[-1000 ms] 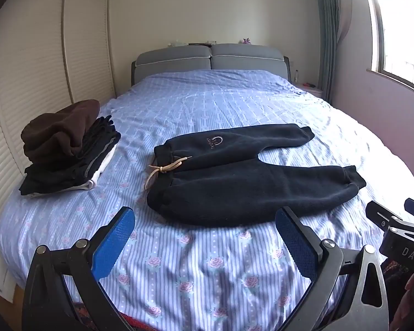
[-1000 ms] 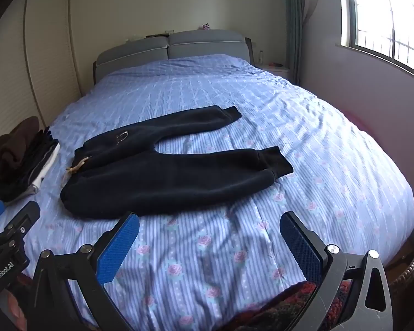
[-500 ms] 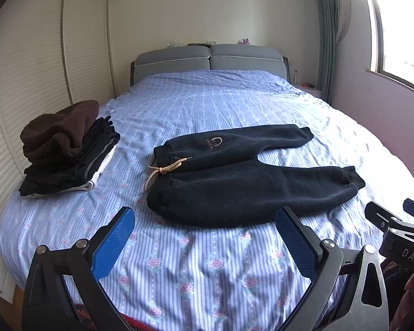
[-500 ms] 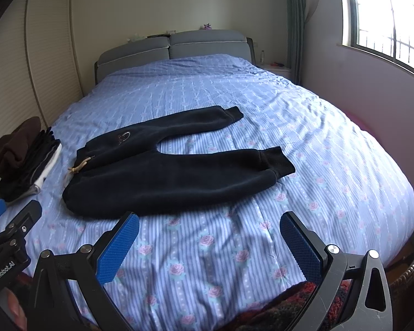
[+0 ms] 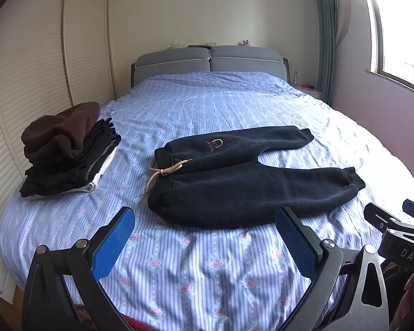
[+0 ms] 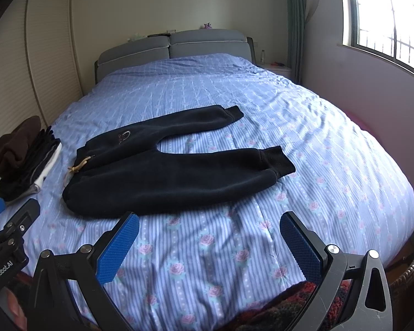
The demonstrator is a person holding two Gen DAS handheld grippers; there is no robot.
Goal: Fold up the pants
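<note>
- Two hand-held grippers are in play, both low at the foot of the bed. The left hand-held gripper has its jaws spread wide with nothing between them; its two blue pads carry a fine waffle texture on black angular arms with silver bolts.
- The right hand-held gripper is likewise wide apart and empty, with the same two blue textured pads on black arms. Each gripper shows at the edge of the other's view, just beside it.
- Under both lies the bed, covered by one pale blue striped sheet printed with small pink roses, lightly wrinkled.
- One pair of pants lies flat on the sheet just beyond the gripper tips, not touched by either. It is dark, thick and fleecy, with the waistband to the left and both legs pointing right, spread in a V with ribbed cuffs.
- One tan drawstring is knotted at the waistband, its ends trailing onto the sheet. A small pale logo sits on the far leg near the waist.
- One stack of folded clothes rests at the bed's left edge, well apart from the pants: a brown fuzzy piece on top, dark pieces and a white one below.
- Louvred wardrobe doors stand on the left.
- One grey padded headboard of two cushions lies farthest back, and one window is on the right.
</note>
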